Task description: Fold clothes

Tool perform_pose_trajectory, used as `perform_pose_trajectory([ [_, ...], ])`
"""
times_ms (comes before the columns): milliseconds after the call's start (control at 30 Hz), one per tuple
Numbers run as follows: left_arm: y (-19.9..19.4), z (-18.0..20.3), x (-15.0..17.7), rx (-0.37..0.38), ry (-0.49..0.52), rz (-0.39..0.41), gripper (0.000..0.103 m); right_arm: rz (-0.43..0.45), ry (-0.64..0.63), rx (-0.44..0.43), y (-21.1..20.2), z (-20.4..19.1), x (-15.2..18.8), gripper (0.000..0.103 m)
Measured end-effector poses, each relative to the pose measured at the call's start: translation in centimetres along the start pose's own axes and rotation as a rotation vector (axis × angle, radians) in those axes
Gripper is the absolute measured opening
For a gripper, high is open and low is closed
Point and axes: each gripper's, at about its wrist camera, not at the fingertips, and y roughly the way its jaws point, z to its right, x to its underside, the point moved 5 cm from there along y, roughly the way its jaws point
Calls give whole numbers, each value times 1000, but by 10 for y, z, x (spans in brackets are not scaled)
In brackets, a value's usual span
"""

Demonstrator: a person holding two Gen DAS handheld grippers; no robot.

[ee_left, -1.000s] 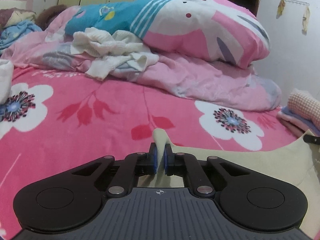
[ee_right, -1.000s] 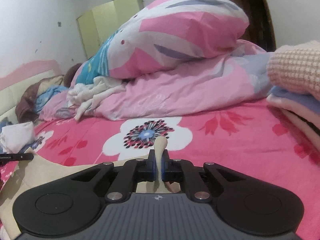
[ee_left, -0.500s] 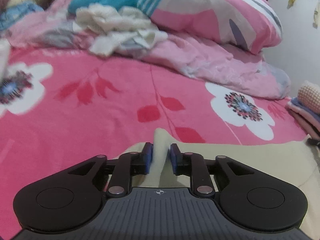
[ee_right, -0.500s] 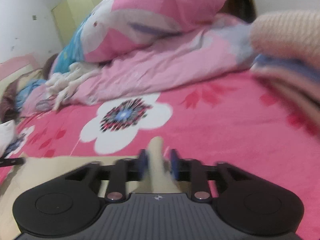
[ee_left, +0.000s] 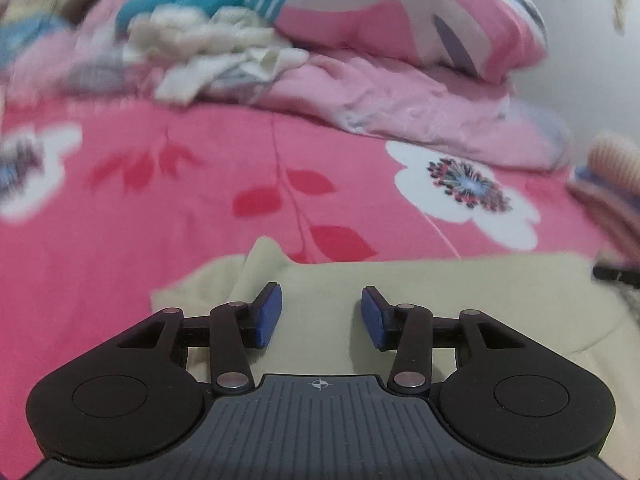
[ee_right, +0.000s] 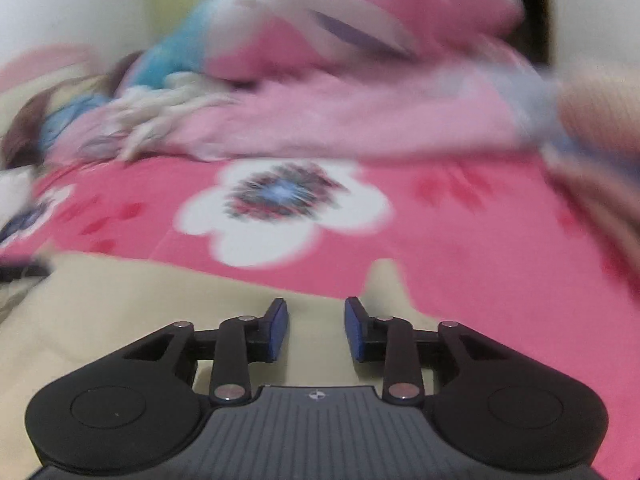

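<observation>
Beige garment [ee_left: 440, 292] spread flat on pink floral bedsheet [ee_left: 160, 216], far edge straight, small peaks raised at both corners. Left gripper [ee_left: 321, 314] and right gripper [ee_right: 316, 328] held over that edge, jaws apart, nothing gripped. Whether further folds remain cannot be told. Stack of folded clothes [ee_left: 612, 176] seen at right; white crumpled clothes [ee_left: 212, 52] heaped on pink duvet [ee_left: 400, 104]. Right view blurred.

Cream garment [ee_left: 440, 292]; pink bedsheet [ee_left: 160, 220], white flowers, red leaves; blue pads on black fingers [ee_left: 269, 314].
</observation>
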Motion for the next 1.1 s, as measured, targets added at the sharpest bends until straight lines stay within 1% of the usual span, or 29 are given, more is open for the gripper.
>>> perform_pose_trajectory([
  [33, -1, -4, -1, 18, -21, 0, 44, 7, 94, -44, -4, 17, -2, 16],
  [67, -3, -7, -2, 35, -39, -1, 44, 13, 168, -71, -8, 33, -5, 13],
  [100, -3, -6, -2, 34, -35, -2, 44, 19, 221, -88, -13, 46, -6, 12],
  [133, -4, -5, -1, 34, -30, -4, 44, 20, 226, -57, -17, 55, -6, 12],
  [167, -4, -5, 0, 33, -24, -6, 44, 14, 214, 22, -21, 64, -4, 23],
  [200, -4, -3, 0, 26, -14, -3, 44, 12, 200, 93, -28, 73, -3, 25],
  [267, -5, 0, 3, 12, 8, 6, 44, 17, 168, 205, -44, 86, 1, 25],
  [300, -5, 1, 4, 10, 13, 7, 45, 35, 158, 229, -56, 90, 2, 25],
  [367, -3, 0, 2, 14, 11, 4, 45, 122, 149, 165, -90, 87, 3, 25],
  [433, -3, -1, 1, 25, 2, 1, 45, 185, 69, 95, -117, 69, 7, 25],
  [533, -3, -2, 2, 26, 1, 3, 45, 187, -86, 17, -139, 34, 29, 25],
  [633, -3, -1, 2, 24, 5, 9, 45, 115, -172, -20, -135, 19, 70, 24],
  [667, -3, -1, 3, 24, 5, 11, 45, 101, -171, -26, -134, 19, 82, 25],
  [733, -3, 0, 3, 34, 3, 7, 45, 105, -66, -14, -130, 40, 101, 25],
  [767, -3, 0, 3, 34, 4, 6, 45, 109, -31, -12, -130, 46, 108, 22],
  [1033, -5, -1, 2, 32, -2, 15, 45, 181, 10, -35, -144, 28, 131, 25],
  [1100, -13, 0, -2, 11, -10, 30, 45, 199, 21, -41, -147, 23, 136, 25],
])
